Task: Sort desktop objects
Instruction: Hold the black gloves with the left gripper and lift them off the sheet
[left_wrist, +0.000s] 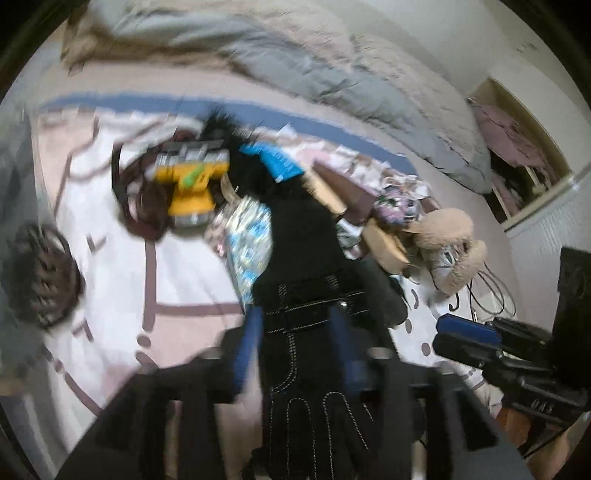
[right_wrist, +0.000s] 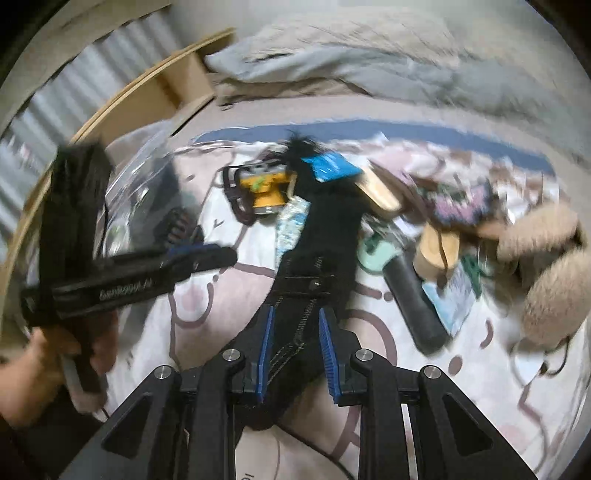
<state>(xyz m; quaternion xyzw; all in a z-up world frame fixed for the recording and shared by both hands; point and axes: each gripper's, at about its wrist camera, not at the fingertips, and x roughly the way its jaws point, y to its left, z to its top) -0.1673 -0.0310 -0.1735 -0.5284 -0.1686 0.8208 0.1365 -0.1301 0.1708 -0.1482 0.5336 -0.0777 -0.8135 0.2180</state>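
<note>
Right tool (right_wrist: 295, 350) pinches a black glove (right_wrist: 321, 229) by its cuff, the glove trailing onto the bed (right_wrist: 207, 325). Left tool (left_wrist: 295, 354) straddles the glove, its pads seemingly clear. Step: laying the glove down. Next, judged: release, then withdraw both tools.

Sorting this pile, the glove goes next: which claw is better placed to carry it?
Right. Its claw is shut on the glove; the left claw stands open, pads not pressing it.
</note>
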